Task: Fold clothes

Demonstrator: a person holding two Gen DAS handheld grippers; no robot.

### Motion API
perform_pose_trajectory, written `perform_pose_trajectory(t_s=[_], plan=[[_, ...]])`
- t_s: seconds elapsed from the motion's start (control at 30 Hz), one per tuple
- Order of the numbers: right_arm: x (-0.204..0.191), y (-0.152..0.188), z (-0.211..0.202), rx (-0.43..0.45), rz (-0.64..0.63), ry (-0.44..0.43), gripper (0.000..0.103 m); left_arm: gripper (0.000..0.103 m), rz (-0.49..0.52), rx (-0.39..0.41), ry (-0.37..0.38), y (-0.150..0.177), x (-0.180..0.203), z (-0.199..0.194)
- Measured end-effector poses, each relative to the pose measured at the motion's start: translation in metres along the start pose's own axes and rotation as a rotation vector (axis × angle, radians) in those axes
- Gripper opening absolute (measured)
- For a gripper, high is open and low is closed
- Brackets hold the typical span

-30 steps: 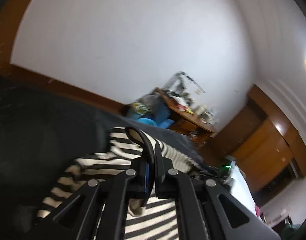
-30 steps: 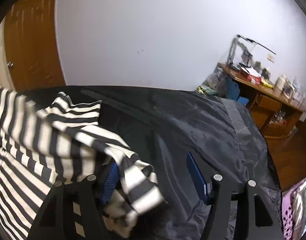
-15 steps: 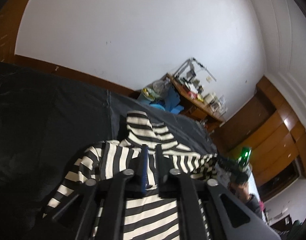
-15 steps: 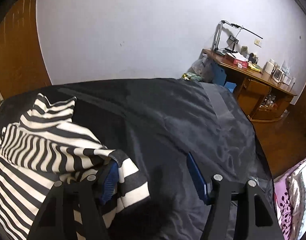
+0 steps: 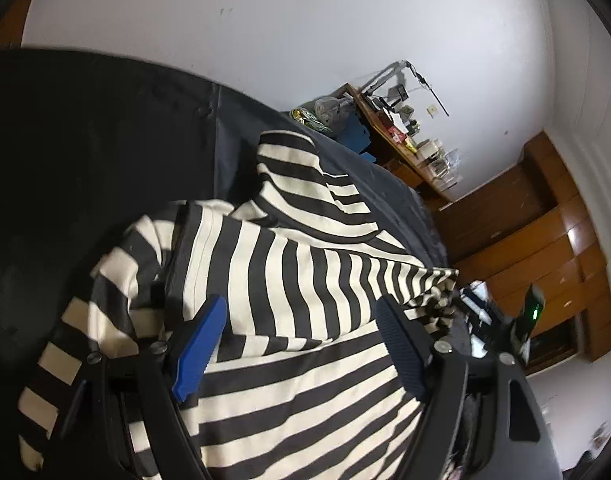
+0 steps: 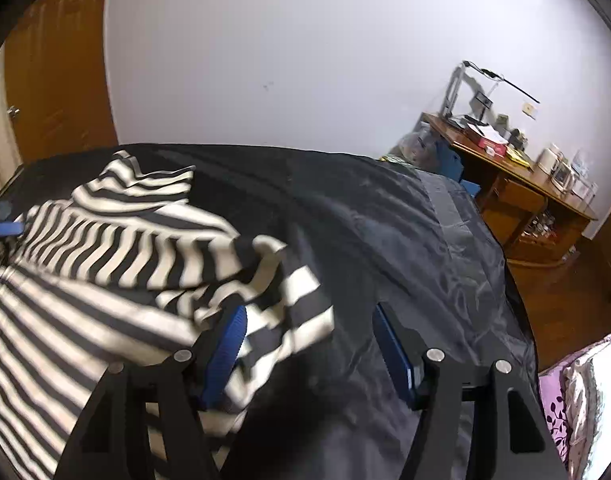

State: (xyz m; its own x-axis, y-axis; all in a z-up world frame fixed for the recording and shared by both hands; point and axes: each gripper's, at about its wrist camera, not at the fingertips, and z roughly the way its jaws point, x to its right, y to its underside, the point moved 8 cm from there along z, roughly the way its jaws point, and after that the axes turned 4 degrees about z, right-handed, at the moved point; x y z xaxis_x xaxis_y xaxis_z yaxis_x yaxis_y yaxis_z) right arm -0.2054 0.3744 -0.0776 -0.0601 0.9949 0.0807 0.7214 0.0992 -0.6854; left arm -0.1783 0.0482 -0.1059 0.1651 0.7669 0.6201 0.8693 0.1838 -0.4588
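A white wall runs behind a wide surface draped in a dark sheet (image 6: 385, 240), and off in the far corner stands a cluttered wooden desk (image 6: 517, 168) with a lamp, boxes and jars on it; what the jars hold is too small to tell. Blue bins (image 5: 355, 134) sit beside the desk, contents hidden.

The striped garment (image 5: 289, 280), black and cream, lies on the dark sheet. One sleeve is folded across the body, straight ahead of the left hand-held gripper (image 5: 301, 320). Its jaws have just been opening and now stand well apart, the blue pads hovering over the folded sleeve with the cloth under and between them but not pinched. Beyond its tips, the garment's far part reaches up towards the sheet's far side.

The right hand-held gripper (image 6: 309, 332) also stands apart. Its left pad (image 6: 225, 356) sits against the bunched cuff end of the sleeve, with loose cloth spilling into the gap; its right pad is clear of fabric, over bare sheet. Nothing is clamped.

Ahead and to the right of the right hand-held gripper lies a broad stretch of bare dark sheet, out to its rounded edge. Past that edge shows wooden floor, and a pink floral cloth (image 6: 573, 396) at the near right.
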Motion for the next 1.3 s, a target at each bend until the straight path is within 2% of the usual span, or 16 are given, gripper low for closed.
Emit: perform_pose_trajectory(t_s=[0.13,0.3,0.4,0.57,0.73,0.9,0.93,0.97,1.0,1.07,1.17,1.3], plan=[[-0.022,0.012,-0.01,0.008,-0.061,-0.029,0.067,0.08,-0.056,0.036,-0.026,-0.007,-0.015,-0.006],[-0.046,0.021,-0.015,0.015,-0.117,-0.046,0.067,0.08,-0.066,0.02,-0.041,-0.01,-0.022,0.005],[-0.053,0.023,-0.016,0.007,-0.115,-0.077,0.067,0.08,-0.073,0.005,-0.043,-0.012,-0.026,0.015],[-0.054,0.027,-0.016,0.001,-0.108,-0.086,0.067,0.08,-0.061,0.02,-0.108,-0.016,-0.04,0.016],[-0.053,0.029,-0.01,-0.008,-0.091,-0.097,0.067,0.08,-0.058,0.005,-0.095,-0.015,-0.042,0.017],[-0.056,0.029,-0.008,-0.008,-0.092,-0.106,0.067,0.077,-0.024,-0.023,-0.014,-0.015,-0.03,0.029],[-0.057,0.029,-0.008,-0.006,-0.095,-0.103,0.067,0.065,-0.015,-0.027,0.005,-0.016,-0.027,0.031],[-0.057,0.029,-0.008,-0.005,-0.098,-0.101,0.067,0.047,-0.007,-0.039,0.018,-0.015,-0.026,0.033],[-0.057,0.03,-0.007,-0.004,-0.1,-0.099,0.067,0.04,0.001,-0.045,0.021,-0.014,-0.026,0.035],[-0.055,0.031,-0.006,-0.006,-0.098,-0.097,0.067,0.018,0.012,-0.053,0.019,-0.013,-0.027,0.037],[-0.052,0.032,-0.003,-0.012,-0.088,-0.091,0.067,0.009,-0.005,-0.035,0.021,-0.014,-0.032,0.033],[-0.048,0.033,0.001,-0.022,-0.066,-0.094,0.067,0.007,-0.011,0.008,0.026,-0.017,-0.033,0.021]])
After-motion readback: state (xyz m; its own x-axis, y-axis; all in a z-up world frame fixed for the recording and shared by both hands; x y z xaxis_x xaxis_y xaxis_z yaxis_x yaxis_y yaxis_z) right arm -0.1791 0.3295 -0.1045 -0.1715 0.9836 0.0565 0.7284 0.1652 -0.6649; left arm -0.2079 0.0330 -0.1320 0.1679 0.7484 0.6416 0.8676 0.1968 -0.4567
